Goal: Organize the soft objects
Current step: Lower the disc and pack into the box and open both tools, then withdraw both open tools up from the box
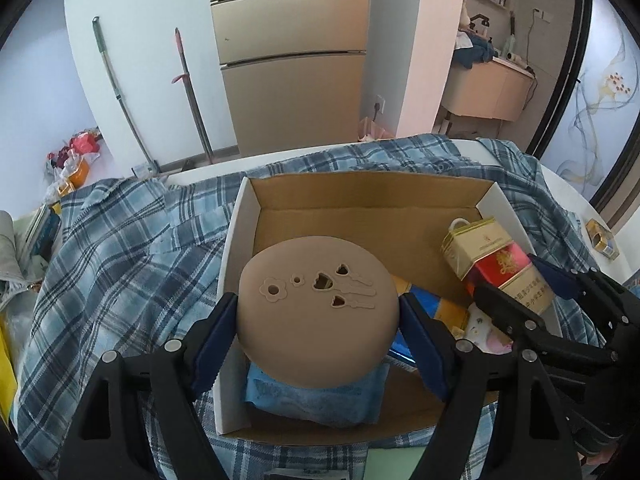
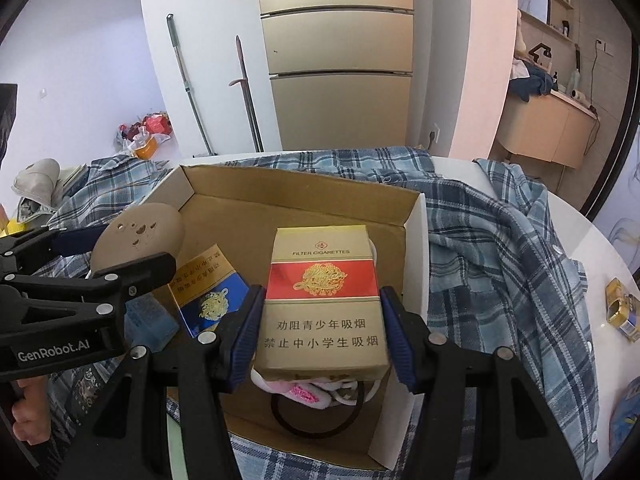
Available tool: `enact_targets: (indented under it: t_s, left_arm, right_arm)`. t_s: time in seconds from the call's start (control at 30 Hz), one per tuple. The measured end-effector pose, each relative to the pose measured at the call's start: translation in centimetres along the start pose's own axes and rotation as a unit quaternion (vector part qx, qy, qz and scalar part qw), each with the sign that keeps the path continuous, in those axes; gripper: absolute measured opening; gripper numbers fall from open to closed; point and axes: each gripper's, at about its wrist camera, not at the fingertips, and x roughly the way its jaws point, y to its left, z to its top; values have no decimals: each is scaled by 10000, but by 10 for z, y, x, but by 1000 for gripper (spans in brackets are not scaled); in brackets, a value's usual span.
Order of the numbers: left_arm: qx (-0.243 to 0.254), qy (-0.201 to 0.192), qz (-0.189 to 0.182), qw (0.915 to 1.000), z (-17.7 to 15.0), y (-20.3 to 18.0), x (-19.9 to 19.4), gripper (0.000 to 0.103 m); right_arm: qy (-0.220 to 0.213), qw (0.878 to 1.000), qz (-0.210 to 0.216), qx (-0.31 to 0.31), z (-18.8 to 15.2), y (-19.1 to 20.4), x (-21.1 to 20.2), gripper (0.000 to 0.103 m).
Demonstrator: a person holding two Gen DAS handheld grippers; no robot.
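Note:
My left gripper [image 1: 318, 320] is shut on a round tan soft pad [image 1: 318, 300] with flower and heart cut-outs, held over the left part of the open cardboard box [image 1: 368, 196]. A folded blue cloth [image 1: 316, 396] lies under it in the box. My right gripper [image 2: 322, 328] is shut on a gold and red cigarette pack [image 2: 324, 300], held over the right part of the box [image 2: 304, 204]. The tan pad also shows in the right wrist view [image 2: 138, 236], and the pack in the left wrist view [image 1: 496, 268].
In the box lie a blue and gold pack [image 2: 206, 292], a pink and white soft item [image 2: 304, 394] and a dark hair band [image 2: 316, 420]. A blue plaid shirt [image 1: 120, 260] covers the white table [image 2: 584, 248] under the box. A small gold box [image 2: 622, 312] sits at the table's right.

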Motion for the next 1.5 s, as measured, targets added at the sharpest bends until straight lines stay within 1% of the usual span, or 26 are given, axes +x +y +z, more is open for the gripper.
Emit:
enact_targets:
  t_s: [0.1, 0.2, 0.23, 0.27, 0.33, 0.37, 0.4, 0.5, 0.6, 0.7, 0.73, 0.77, 0.8, 0.87, 0.93, 0.97, 1.03, 1.1, 1.13, 1.17, 1.2, 1.23, 1.33, 1.4, 1.5]
  left_arm:
    - [-5, -70, -8, 10000, 2, 1, -3, 85]
    - [119, -153, 116, 9997, 2, -3, -6, 85]
    - [139, -193, 118, 9996, 2, -4, -7, 85]
    - [130, -278, 58, 9995, 2, -4, -9, 85]
    - [35, -492, -140, 9987, 3, -2, -17, 85]
    - [7, -586, -178, 9981, 3, -2, -22, 85]
    - [6, -668, -158, 9976, 4, -2, -26, 85]
    - [58, -1151, 21, 9933, 5, -4, -45, 85]
    - [173, -1684, 62, 9855, 3, -8, -70, 85]
    - [341, -2181, 13, 9753, 1, -14, -98, 85]
    - [416, -2403, -25, 9698, -1, -16, -111, 85]
    - [485, -2612, -46, 9640, -3, -17, -124, 87]
    - [525, -2778, 9, 9592, -5, -19, -135, 92]
    - [581, -3158, 183, 9469, -11, -22, -159, 96]
    - [619, -3503, 270, 9342, -20, -24, -186, 102]
    - [604, -3645, 304, 9288, -25, -24, -198, 103]
    - [558, -3847, 268, 9210, -35, -23, -218, 103]
    - [444, -3949, 419, 9167, -44, -22, -234, 103]
    - [402, -3994, 383, 9151, -49, -20, -241, 103]
    - [357, -4050, 271, 9132, -55, -19, -249, 103]
    - [317, -4092, 224, 9116, -60, -17, -255, 103]
    - [290, -4138, 217, 9097, -65, -16, -260, 103]
    - [312, -4281, 231, 9029, -85, -12, -274, 103]
    - [332, -4312, 297, 9012, -96, -13, -278, 103]
    - [306, -4316, 327, 9009, -113, -8, -278, 103]
  right_arm:
    - [-37, 10000, -52, -46, 0, 1, 0, 56]
    - [-101, 9999, -87, -78, 0, 1, -2, 61]
    - [-114, 9999, -105, -75, 0, 1, -3, 61]
    - [-131, 9998, -128, -74, 0, 1, -4, 62]
    - [-144, 9998, -111, -63, 0, 0, -4, 66]
    - [-161, 9998, -104, -51, 0, 0, -5, 66]
    - [-175, 9998, -116, -52, 0, 0, -6, 66]
    - [-212, 9996, -162, -78, 1, 0, -7, 68]
    - [-277, 9995, -140, -62, 2, -1, -12, 68]
    - [-510, 9985, -191, -48, 6, -2, -26, 69]
    - [-582, 9982, -160, -6, 7, -3, -30, 73]
    - [-639, 9979, -66, 72, 8, -5, -35, 74]
    - [-688, 9975, 45, 165, 9, -7, -39, 74]
    - [-831, 9963, -63, 230, 12, -7, -51, 74]
    - [-1064, 9942, -88, 94, 14, -2, -69, 74]
    - [-1170, 9931, -86, 36, 15, 1, -80, 74]
    - [-1374, 9905, -32, -3, 15, 4, -100, 74]
    - [-1609, 9870, 47, 1, 14, 8, -124, 77]
    - [-1730, 9849, 69, 6, 12, 9, -136, 82]
    - [-1852, 9827, 75, 30, 10, 11, -146, 87]
    - [-1976, 9802, 80, 73, 8, 11, -155, 96]
    - [-2108, 9774, 96, 127, 4, 12, -164, 101]
    - [-2470, 9687, 51, 234, -9, 14, -189, 102]
    - [-2595, 9655, 53, 197, -17, 17, -197, 102]
    - [-2650, 9641, 135, 92, -28, 23, -203, 102]
